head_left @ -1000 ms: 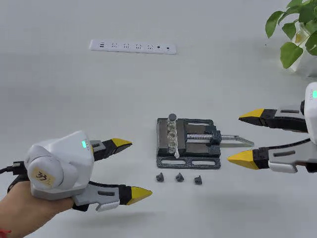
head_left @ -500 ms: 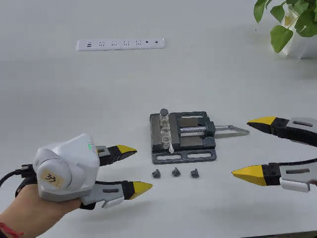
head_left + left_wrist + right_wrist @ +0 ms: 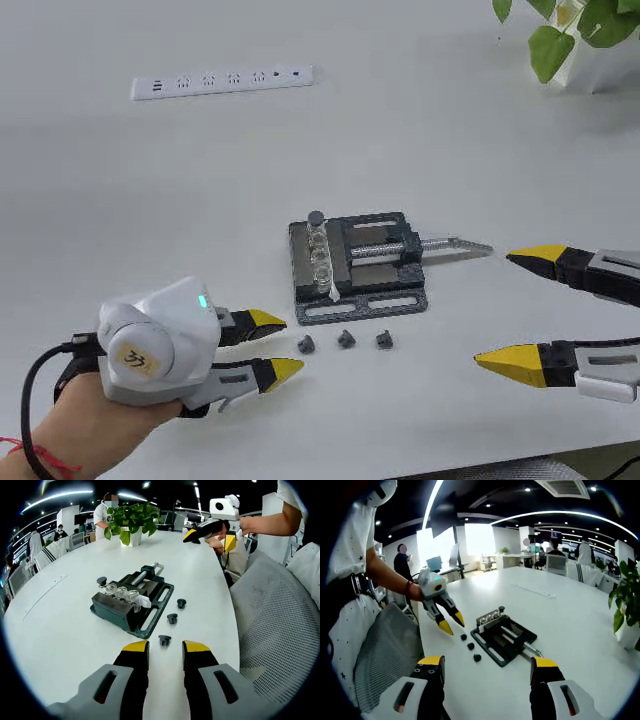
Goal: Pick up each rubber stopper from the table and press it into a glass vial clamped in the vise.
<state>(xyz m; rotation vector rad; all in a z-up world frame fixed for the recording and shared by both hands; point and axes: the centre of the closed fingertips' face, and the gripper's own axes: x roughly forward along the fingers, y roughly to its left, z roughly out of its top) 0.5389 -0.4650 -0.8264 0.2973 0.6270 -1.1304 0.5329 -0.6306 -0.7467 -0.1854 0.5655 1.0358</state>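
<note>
The left gripper point(image 3: 281, 345), jaws narrowly parted and empty, sits at nine o'clock of the nearest rubber stopper point(image 3: 306, 344), one of three on the worktop point(image 3: 200, 200) at the vise's point(image 3: 372, 272) six o'clock, so a pick-up seems to be in hand. It must straddle that stopper, pinch it, and carry it to an open vial point(image 3: 322, 262). The right gripper point(image 3: 505, 308), at three o'clock, is spread wide.

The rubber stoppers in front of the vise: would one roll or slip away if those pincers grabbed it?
The rubber stoppers look tiny beside the vise, so probably very light; a nudge would likely scoot one. They sit squat and upright, so rolling seems unlikely unless one tips. Being rubber, they should give slightly and grip rather than slip.
</note>
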